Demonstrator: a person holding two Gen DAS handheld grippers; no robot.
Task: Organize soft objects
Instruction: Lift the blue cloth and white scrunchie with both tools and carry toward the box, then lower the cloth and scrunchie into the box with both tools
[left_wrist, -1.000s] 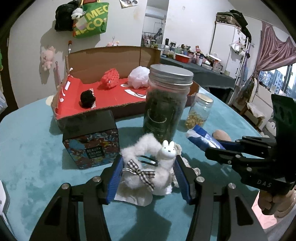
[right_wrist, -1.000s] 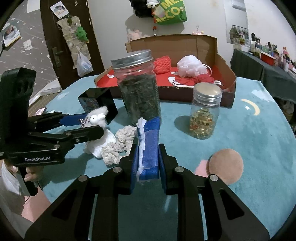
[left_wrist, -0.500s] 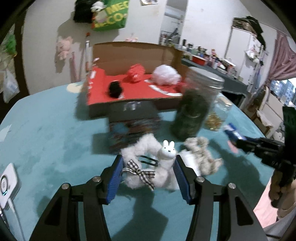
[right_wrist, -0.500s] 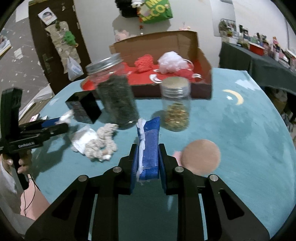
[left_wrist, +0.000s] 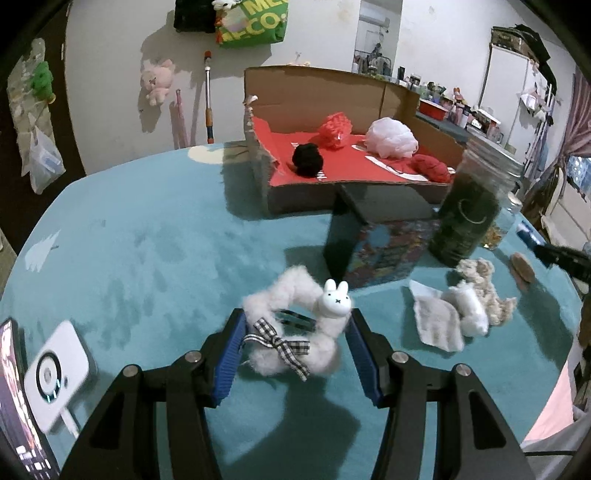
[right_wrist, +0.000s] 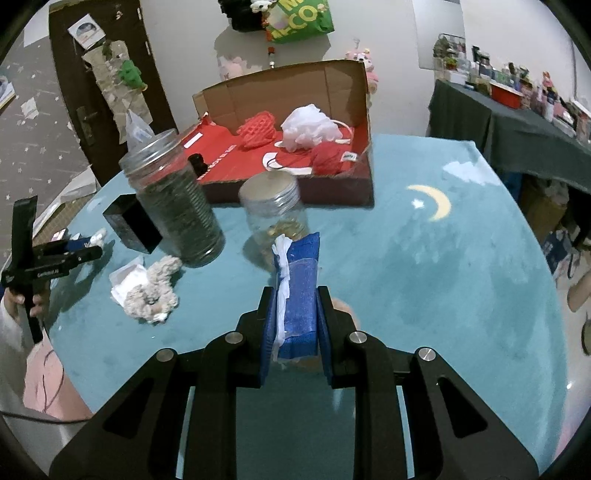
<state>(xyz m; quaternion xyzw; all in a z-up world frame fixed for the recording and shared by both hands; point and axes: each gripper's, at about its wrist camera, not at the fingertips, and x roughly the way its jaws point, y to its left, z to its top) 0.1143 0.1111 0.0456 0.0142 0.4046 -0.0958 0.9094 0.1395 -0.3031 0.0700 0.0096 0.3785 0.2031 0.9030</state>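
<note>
My left gripper (left_wrist: 295, 332) is shut on a white fluffy scrunchie (left_wrist: 295, 321) with a bunny head and a checked bow, held above the teal table. My right gripper (right_wrist: 293, 314) is shut on a blue sponge cloth (right_wrist: 299, 291) with a white edge. The cardboard box (left_wrist: 317, 92) with a red floor stands at the far side and holds a black pompom (left_wrist: 307, 159), a red mesh puff (left_wrist: 334, 129), a white puff (left_wrist: 391, 137) and red yarn (left_wrist: 430, 168). A beige knitted piece (right_wrist: 151, 291) lies on a white cloth (right_wrist: 123, 282) on the table.
A tall jar of dark leaves (right_wrist: 177, 206), a small jar (right_wrist: 275, 210), and a black patterned box (left_wrist: 369, 243) stand in front of the cardboard box. A tan round pad (left_wrist: 522, 264) lies at the right. A white device (left_wrist: 55, 373) and a phone (left_wrist: 14, 406) lie left.
Both grippers have risen and drawn back from the jars with their loads. The left one has swung left, so the white device and phone came into view.
</note>
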